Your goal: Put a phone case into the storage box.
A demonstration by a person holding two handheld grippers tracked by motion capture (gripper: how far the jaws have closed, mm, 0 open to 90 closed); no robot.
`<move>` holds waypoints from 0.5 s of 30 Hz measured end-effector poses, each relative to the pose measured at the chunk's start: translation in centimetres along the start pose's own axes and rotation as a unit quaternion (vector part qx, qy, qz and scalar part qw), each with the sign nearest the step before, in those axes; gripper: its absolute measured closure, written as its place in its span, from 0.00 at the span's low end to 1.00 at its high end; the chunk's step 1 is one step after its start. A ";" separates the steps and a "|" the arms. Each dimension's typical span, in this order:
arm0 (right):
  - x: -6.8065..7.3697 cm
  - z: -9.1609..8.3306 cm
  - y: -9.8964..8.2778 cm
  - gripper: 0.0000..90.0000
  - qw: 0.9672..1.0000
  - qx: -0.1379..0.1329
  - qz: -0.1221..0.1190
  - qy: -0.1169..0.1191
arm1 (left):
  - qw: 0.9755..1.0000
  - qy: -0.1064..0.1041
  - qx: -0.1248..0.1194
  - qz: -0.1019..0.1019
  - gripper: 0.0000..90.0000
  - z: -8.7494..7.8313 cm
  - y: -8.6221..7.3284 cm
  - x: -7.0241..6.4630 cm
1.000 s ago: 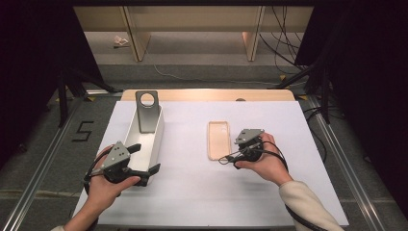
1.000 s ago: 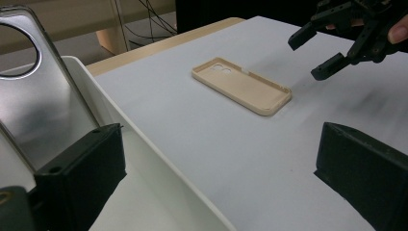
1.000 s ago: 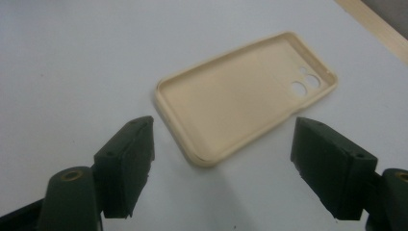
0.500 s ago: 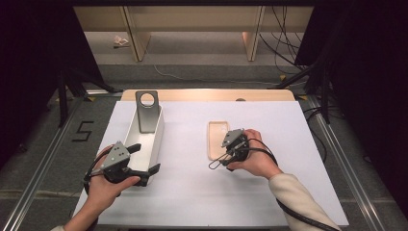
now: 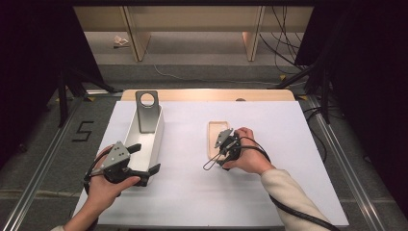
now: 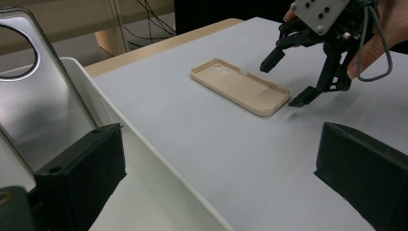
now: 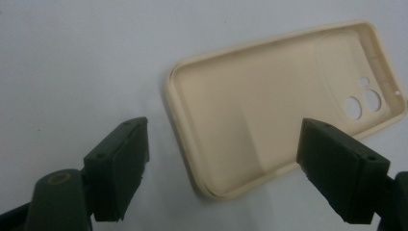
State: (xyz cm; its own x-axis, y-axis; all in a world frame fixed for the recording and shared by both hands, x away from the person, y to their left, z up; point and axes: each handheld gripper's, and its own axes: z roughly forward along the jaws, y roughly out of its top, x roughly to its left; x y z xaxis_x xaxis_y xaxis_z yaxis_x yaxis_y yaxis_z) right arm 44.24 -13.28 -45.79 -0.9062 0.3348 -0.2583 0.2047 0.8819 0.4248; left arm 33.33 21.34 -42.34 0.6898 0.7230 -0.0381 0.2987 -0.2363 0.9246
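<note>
A cream plastic phone case (image 7: 284, 106) lies hollow side up, mid-bench. The right gripper (image 5: 222, 150), jaws wide and empty, straddles its near end, seemingly to grasp. The left gripper (image 5: 144, 162), wide open, straddles a white tray's (image 5: 155, 139) wall.

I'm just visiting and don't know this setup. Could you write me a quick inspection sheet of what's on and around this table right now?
Surface: white sheet over a wooden table top.
Job's things: beige phone case lying flat, open side up; white bin with a grey metal phone holder standing in it.
Clutter: nothing seen on the sheet.
Grippers: left gripper open, one jaw in the bin, one outside its wall; right gripper open, by the case's near end.
Cables: black cable trailing from the right gripper.
Surroundings: dark curtains, grey floor marked 5, wooden shelf behind.
</note>
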 end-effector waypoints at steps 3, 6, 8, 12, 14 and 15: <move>-0.1 0.2 0.1 0.22 1.000 0.006 -0.004 -0.001 | 1.000 0.000 0.000 0.000 0.03 0.0 0.0 0.0; -0.1 0.4 0.2 0.22 1.000 0.019 -0.016 -0.003 | 1.000 -0.001 0.000 0.001 0.03 0.0 0.0 0.0; -0.2 0.5 0.3 0.22 0.999 0.024 -0.024 -0.004 | 1.000 -0.002 0.000 0.000 0.03 0.0 0.0 0.0; -0.3 0.8 0.7 0.22 0.998 0.043 -0.037 -0.006 | 1.000 -0.002 0.000 0.001 0.03 0.0 0.0 0.0; -0.4 0.9 0.8 0.22 0.998 0.044 -0.038 -0.006 | 1.000 -0.002 0.000 0.001 0.03 0.0 0.0 0.0; -0.5 0.9 0.9 0.22 0.998 0.047 -0.039 -0.008 | 1.000 -0.002 0.000 0.000 0.03 0.0 0.0 0.0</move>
State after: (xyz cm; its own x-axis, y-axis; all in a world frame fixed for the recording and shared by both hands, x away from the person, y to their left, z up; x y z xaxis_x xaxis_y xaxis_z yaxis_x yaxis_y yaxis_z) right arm 45.18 -12.31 -46.08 -0.9153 0.2674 -0.3013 0.1674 0.9328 0.3192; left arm 33.33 21.28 -42.35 0.6924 0.7204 -0.0386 0.2982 -0.2371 0.9246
